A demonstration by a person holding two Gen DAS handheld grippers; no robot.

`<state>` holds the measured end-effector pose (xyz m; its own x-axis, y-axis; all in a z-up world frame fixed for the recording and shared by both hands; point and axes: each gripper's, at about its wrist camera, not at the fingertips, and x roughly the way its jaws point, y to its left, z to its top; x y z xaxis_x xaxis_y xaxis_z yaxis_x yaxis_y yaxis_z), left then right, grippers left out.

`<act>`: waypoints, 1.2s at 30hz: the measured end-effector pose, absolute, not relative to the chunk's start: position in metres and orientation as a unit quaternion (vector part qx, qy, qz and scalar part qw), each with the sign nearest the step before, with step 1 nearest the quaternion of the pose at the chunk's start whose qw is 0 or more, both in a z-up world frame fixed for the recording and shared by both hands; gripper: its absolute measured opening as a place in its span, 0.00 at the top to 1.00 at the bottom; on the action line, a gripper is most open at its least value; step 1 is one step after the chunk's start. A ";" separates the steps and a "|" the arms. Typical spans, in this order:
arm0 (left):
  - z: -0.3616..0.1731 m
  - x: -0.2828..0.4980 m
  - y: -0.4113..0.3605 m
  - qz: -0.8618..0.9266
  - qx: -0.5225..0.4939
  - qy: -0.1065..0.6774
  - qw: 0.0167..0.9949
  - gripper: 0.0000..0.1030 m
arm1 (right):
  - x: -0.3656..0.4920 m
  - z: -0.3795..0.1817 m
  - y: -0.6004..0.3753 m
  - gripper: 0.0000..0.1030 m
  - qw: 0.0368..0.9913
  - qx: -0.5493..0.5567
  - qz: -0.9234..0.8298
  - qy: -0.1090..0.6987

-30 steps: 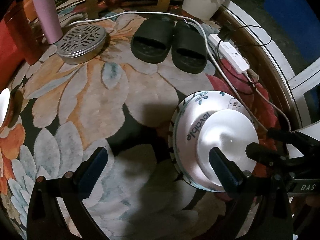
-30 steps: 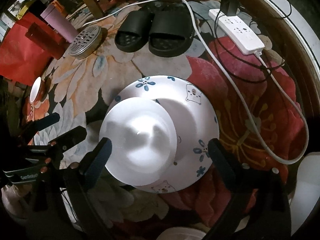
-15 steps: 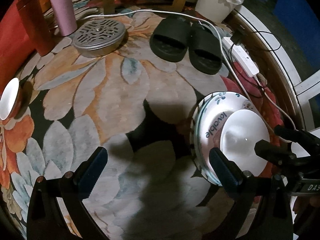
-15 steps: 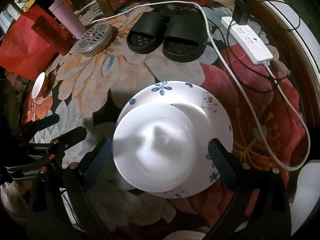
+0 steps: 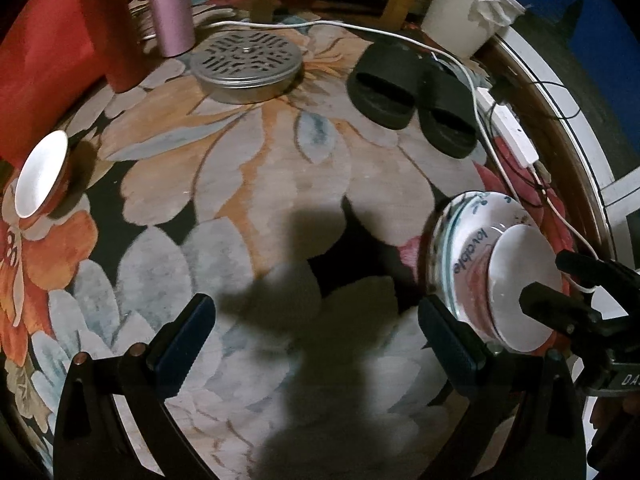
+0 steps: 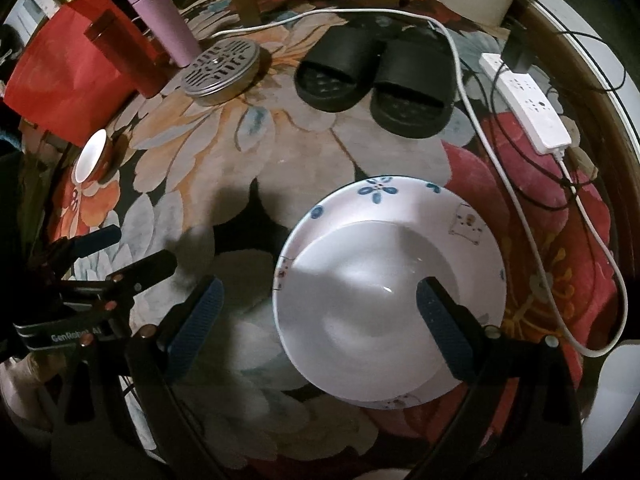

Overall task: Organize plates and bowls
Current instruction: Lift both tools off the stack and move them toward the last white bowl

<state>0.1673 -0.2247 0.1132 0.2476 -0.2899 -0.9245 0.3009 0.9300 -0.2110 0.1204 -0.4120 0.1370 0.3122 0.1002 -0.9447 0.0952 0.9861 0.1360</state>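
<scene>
White bowl (image 6: 360, 304) nested in patterned plate (image 6: 460, 216), right gripper (image 6: 320, 312) jaws spread above

Glossy glazed bowls (image 6: 392, 280), perforated metal tin (image 5: 245, 65), soft woven rug (image 5: 280, 184).

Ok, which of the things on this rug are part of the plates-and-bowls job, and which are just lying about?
Job:
- white blue-flowered patterned plate
- plain white bowl on top of it
- small red bowl with white inside, off to the left

Lying about:
- pair of black rubber slippers
- round perforated metal tin
- pink tumbler
- red tumbler
- white power strip
</scene>
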 end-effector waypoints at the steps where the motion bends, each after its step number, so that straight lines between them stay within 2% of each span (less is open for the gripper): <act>1: 0.113 0.167 -0.222 -0.185 0.004 0.584 0.790 0.01 | 0.121 0.137 -0.410 0.05 0.805 0.082 0.003 0.587; 36: 0.100 0.175 -0.085 -0.094 -0.039 0.589 0.801 0.01 | 0.157 0.125 -0.300 0.05 0.799 0.028 0.078 0.596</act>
